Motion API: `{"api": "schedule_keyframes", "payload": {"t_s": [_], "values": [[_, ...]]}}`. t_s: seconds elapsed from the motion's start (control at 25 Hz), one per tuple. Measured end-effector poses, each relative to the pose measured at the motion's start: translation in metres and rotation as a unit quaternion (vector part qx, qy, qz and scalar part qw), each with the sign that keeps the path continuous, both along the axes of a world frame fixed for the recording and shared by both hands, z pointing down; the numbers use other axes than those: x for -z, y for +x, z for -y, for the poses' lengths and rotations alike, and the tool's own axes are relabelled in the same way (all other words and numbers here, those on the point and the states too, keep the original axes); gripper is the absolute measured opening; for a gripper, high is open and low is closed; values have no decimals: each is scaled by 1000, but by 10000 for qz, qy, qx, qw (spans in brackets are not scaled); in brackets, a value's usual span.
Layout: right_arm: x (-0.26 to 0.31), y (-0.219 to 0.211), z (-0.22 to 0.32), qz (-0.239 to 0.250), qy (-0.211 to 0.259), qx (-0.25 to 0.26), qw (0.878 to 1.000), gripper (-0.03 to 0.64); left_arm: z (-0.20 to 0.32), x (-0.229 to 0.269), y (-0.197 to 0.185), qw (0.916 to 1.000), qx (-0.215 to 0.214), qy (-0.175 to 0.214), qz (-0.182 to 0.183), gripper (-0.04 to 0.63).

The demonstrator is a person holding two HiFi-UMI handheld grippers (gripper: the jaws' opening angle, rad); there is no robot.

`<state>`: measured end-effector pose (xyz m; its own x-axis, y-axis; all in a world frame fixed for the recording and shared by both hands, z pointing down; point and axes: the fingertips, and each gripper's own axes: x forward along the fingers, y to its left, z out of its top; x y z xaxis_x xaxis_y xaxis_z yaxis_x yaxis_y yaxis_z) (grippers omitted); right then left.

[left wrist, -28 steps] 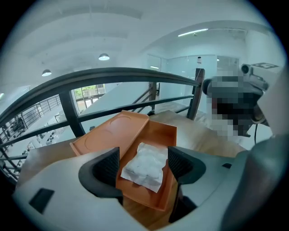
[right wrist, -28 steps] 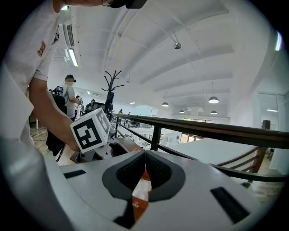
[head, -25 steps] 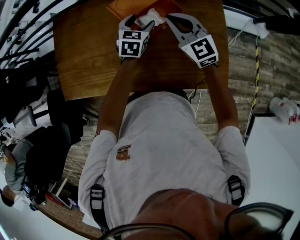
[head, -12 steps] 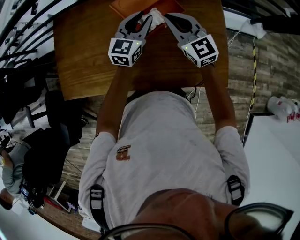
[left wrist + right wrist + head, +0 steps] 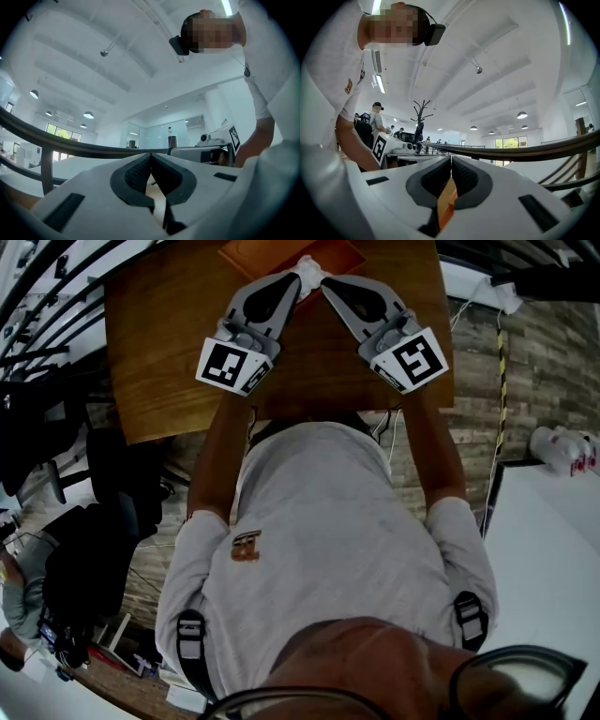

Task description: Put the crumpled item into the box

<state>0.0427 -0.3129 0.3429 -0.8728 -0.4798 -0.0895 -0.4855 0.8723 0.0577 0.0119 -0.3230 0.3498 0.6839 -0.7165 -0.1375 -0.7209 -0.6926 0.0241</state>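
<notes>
White crumpled item (image 5: 309,265) seen at 12 o'clock against the orange box (image 5: 253,254), left gripper (image 5: 297,282) and right gripper (image 5: 326,285) both closed on nothing, tips just beside it, shirt logo (image 5: 247,546) too small to be read

Left arm (image 5: 217,456): bare forearm stretched forward, angled slightly inward.
Right arm (image 5: 433,451): bare forearm stretched forward, mirroring the left.
Left gripper (image 5: 298,279): points forward and inward, marker cube (image 5: 228,367) nearest the body; jaws closing, pads meeting with nothing between them.
Right gripper (image 5: 326,285): points forward and inward, its tip near the left one's; jaws pressed together, empty.
</notes>
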Motion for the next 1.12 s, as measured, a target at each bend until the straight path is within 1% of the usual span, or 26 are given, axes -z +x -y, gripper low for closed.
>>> {"api": "schedule_keyframes", "payload": {"t_s": [0.04, 0.16, 0.36, 0.56, 0.64, 0.76, 1.12], "values": [[5, -2, -5, 43, 32, 19, 10000, 34, -5, 5, -1, 10000, -41, 60, -20, 20], [7, -5, -22, -44, 27, 35, 10000, 33, -22, 14, -7, 9998, -90, 171, -61, 20], [17, -14, -45, 76, 82, 2, 9999, 32, -48, 25, -20, 9994, -193, 294, -10, 20], [23, -29, -63, 178, 57, -35, 9998, 32, -67, 35, -33, 9991, -295, 291, -74, 20], [28, -35, -69, 212, 117, -31, 9997, 32, -73, 37, -34, 9988, -380, 290, -77, 20], [39, -41, -78, 400, 261, -66, 9988, 32, -81, 39, -32, 9982, -503, 315, -95, 20], [38, -50, -89, 239, 282, -192, 9991, 32, -92, 40, -34, 9967, -715, 355, -167, 20]]}}
